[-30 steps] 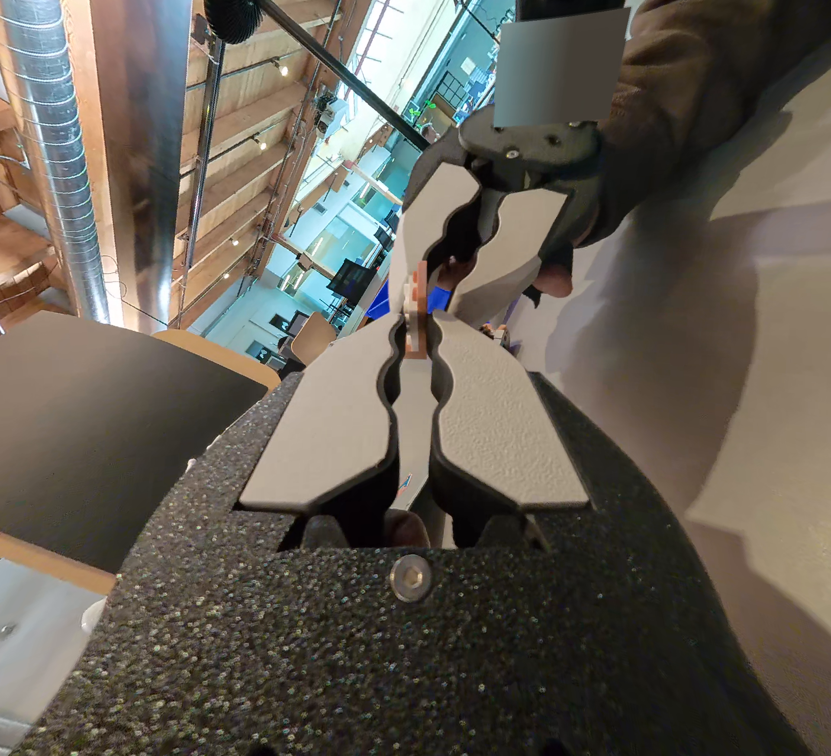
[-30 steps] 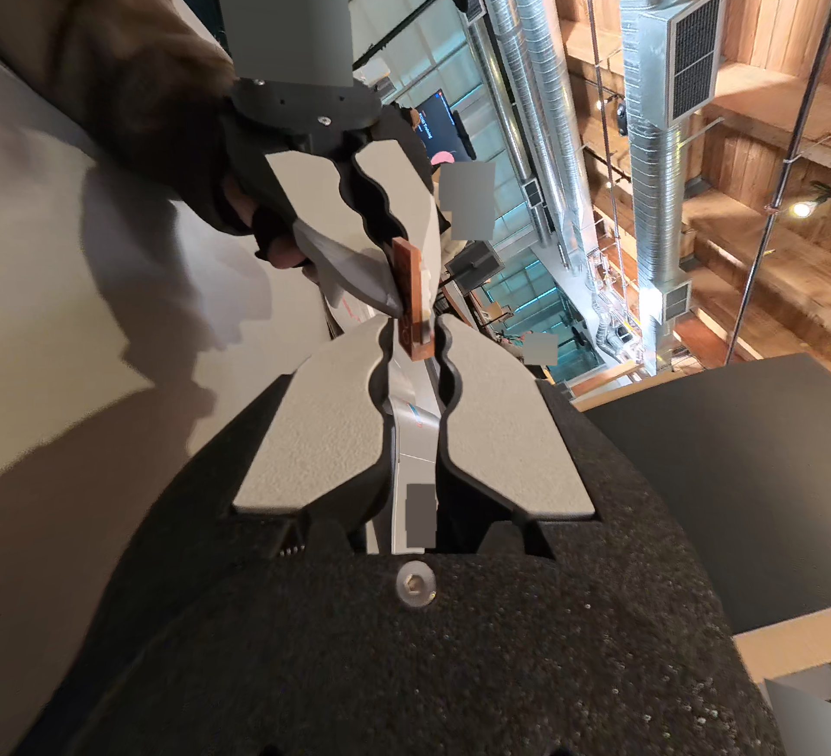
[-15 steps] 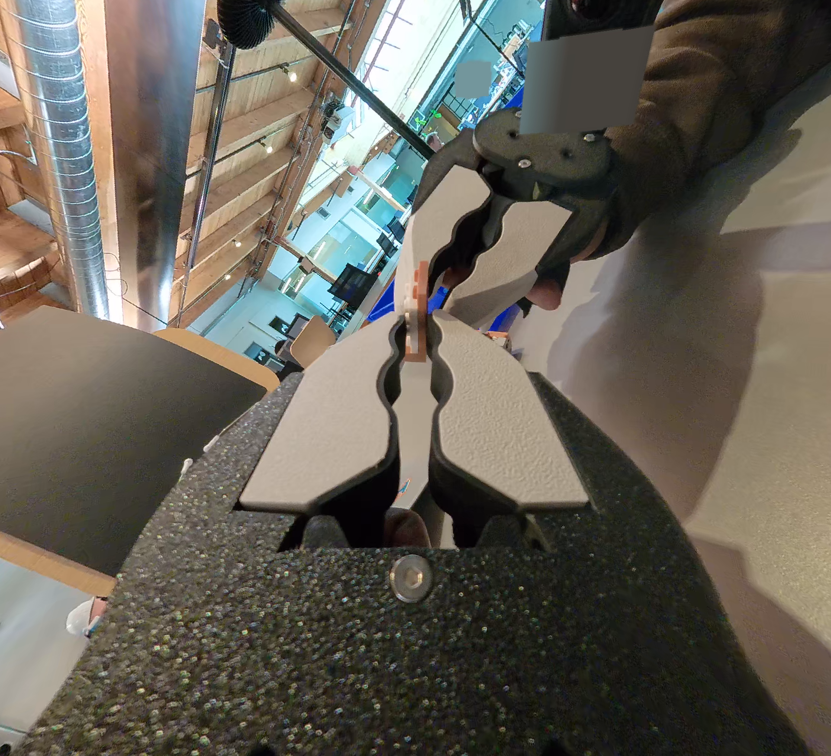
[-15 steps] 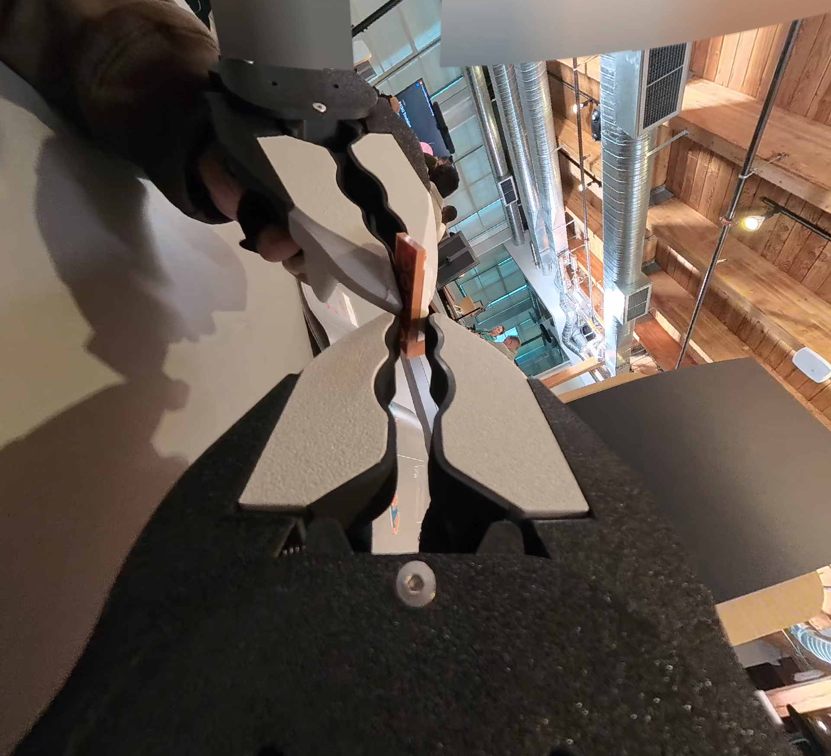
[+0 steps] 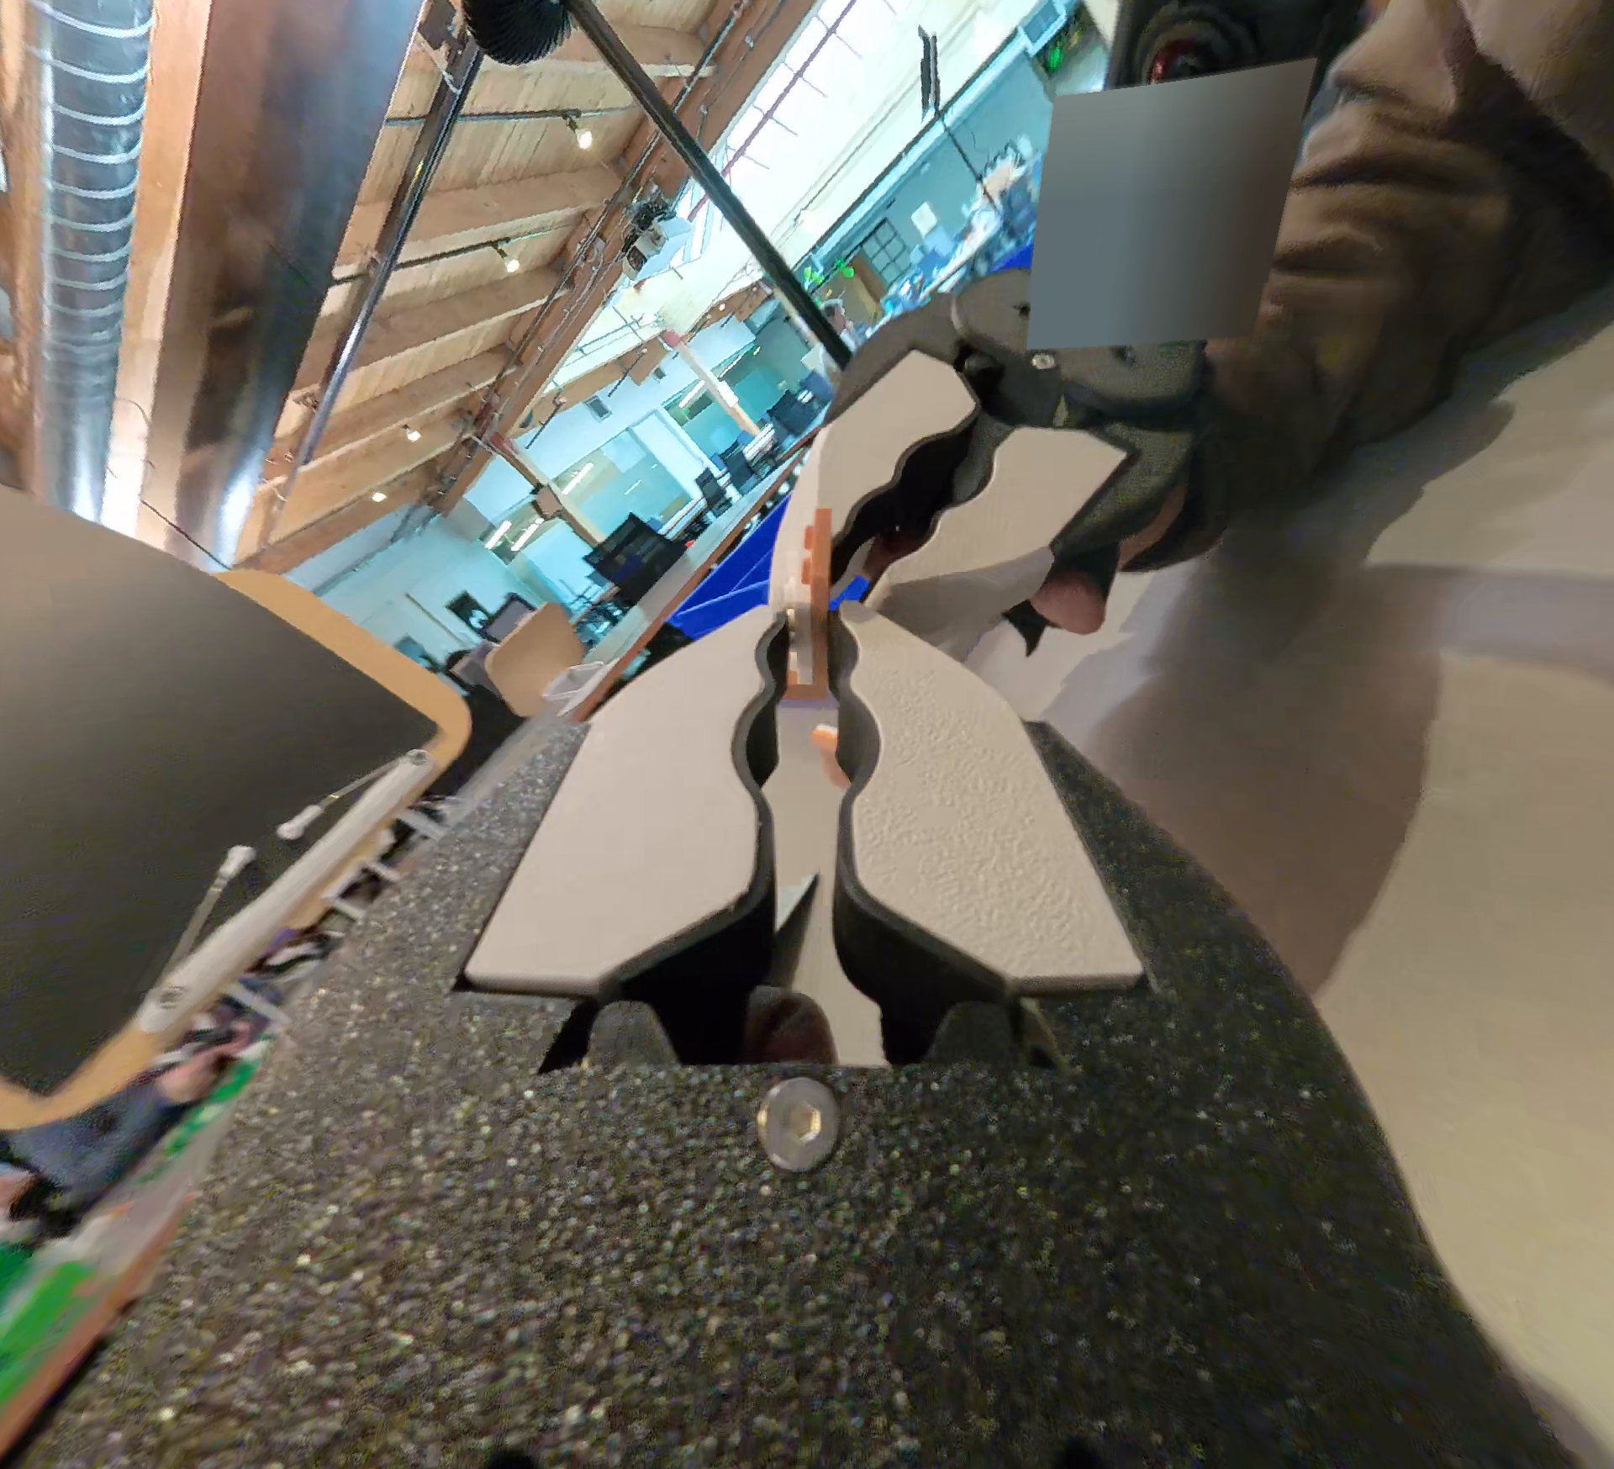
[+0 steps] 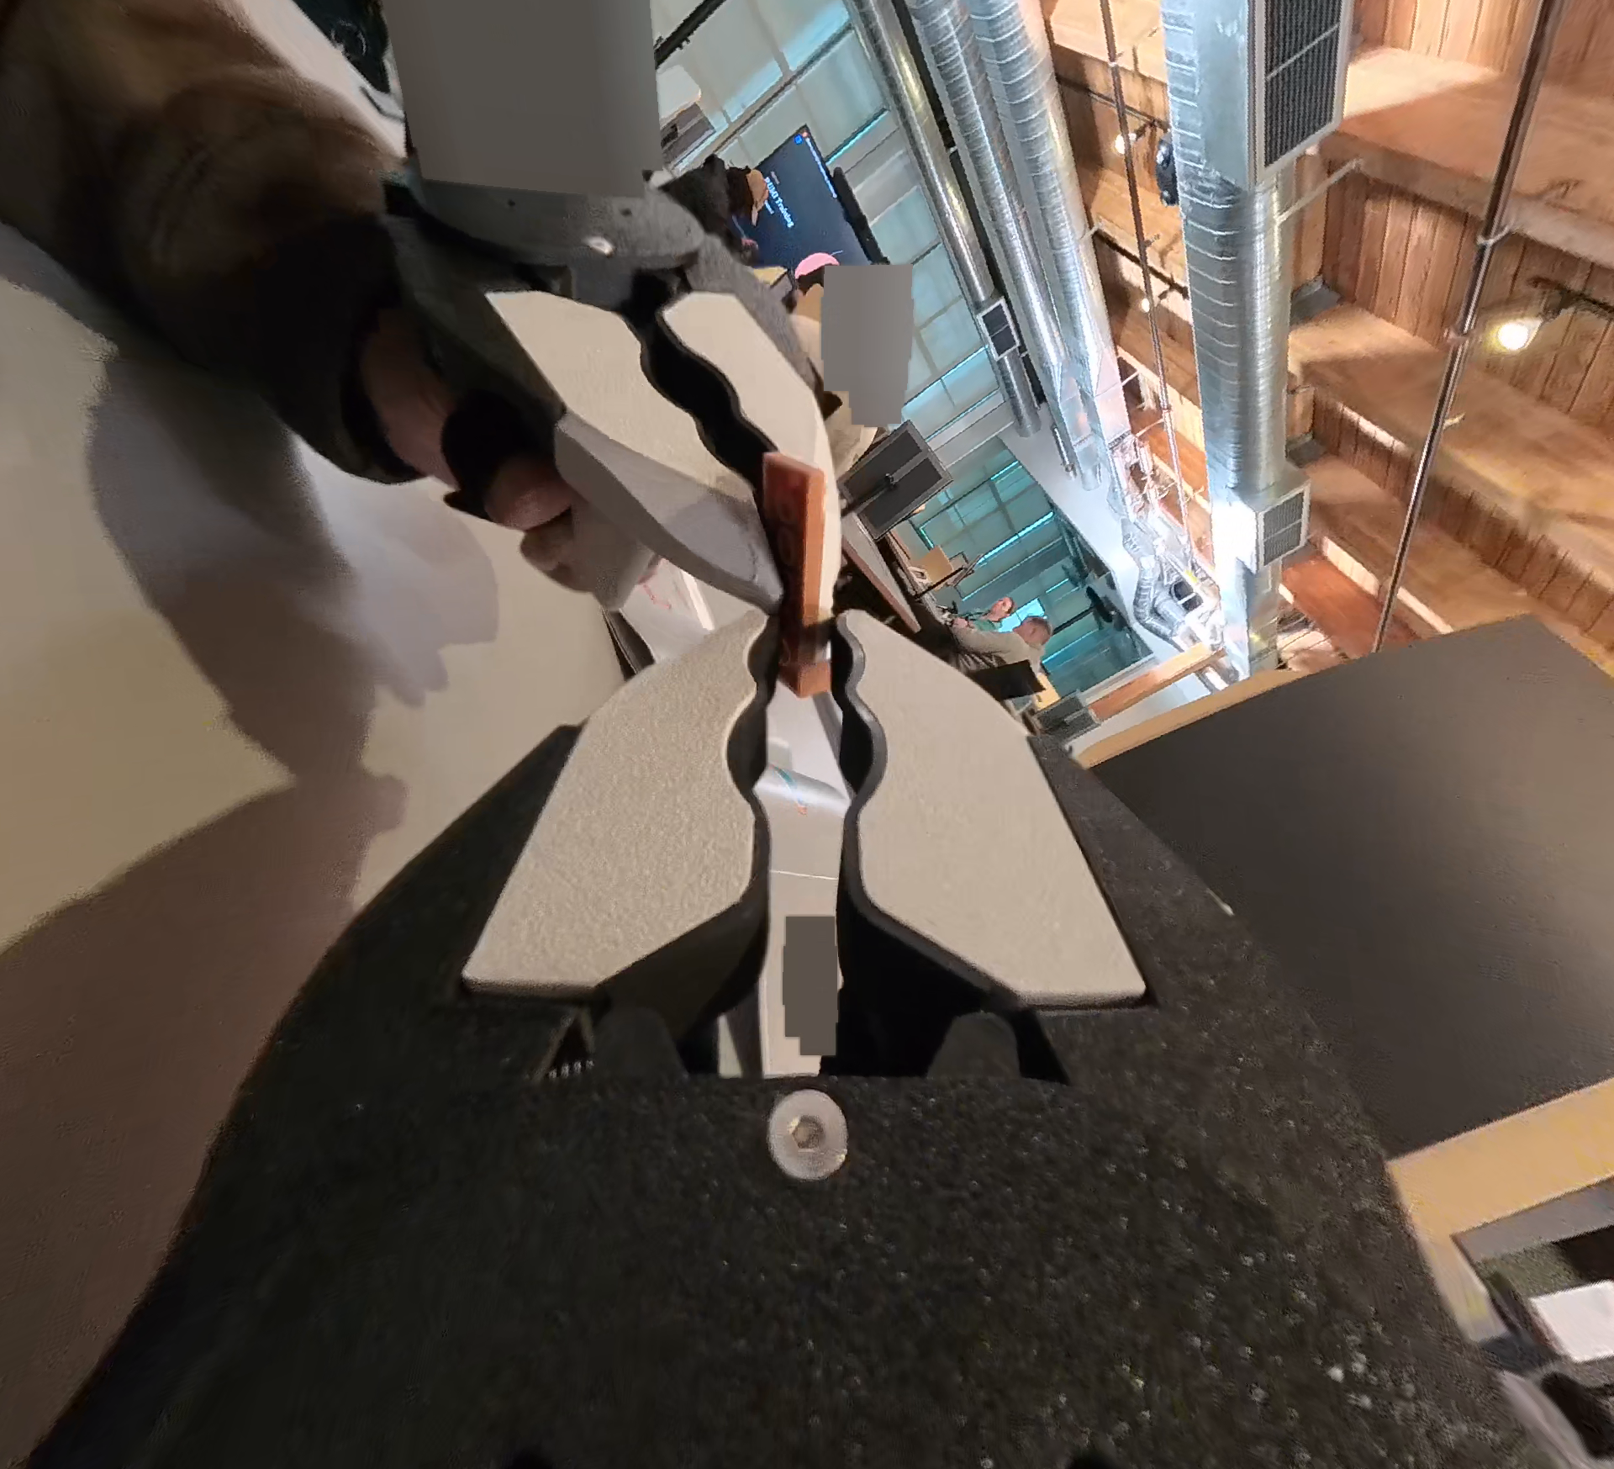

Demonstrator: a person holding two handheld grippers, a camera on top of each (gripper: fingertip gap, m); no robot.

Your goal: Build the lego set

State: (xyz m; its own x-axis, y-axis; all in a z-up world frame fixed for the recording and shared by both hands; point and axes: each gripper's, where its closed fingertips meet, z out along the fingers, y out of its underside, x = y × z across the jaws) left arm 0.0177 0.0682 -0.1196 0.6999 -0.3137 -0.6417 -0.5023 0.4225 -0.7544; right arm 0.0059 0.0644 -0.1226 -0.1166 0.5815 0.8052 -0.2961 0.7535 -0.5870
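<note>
Pinching one thin brown lego plate [image 5: 814, 645] between them, the left gripper [image 5: 808, 645] and right gripper [image 6: 802, 645] meet tip to tip in the air, each clamped on an opposite end of the piece. In the left wrist view a pale, whitish slab lies flat against the plate's left face, and small brown studs show along the plate's edge; whether that slab is a second brick cannot be told. In the right wrist view the plate [image 6: 796, 553] stands nearly upright, flat and narrow, its far end hidden between the other gripper's tips. The fingers [image 5: 664, 807] are grey, grainy-surfaced pads with wavy inner edges, seated in a speckled black body with one hex screw. A bare hand [image 6: 515, 483] in a brown fuzzy sleeve [image 6: 175, 143] holds the far gripper, partly cut off by the frame. Beyond are a white table [image 5: 1441, 859], ribbed silver ducts [image 6: 1223, 291] and wooden ceiling beams [image 5: 419, 274], all tilted.
</note>
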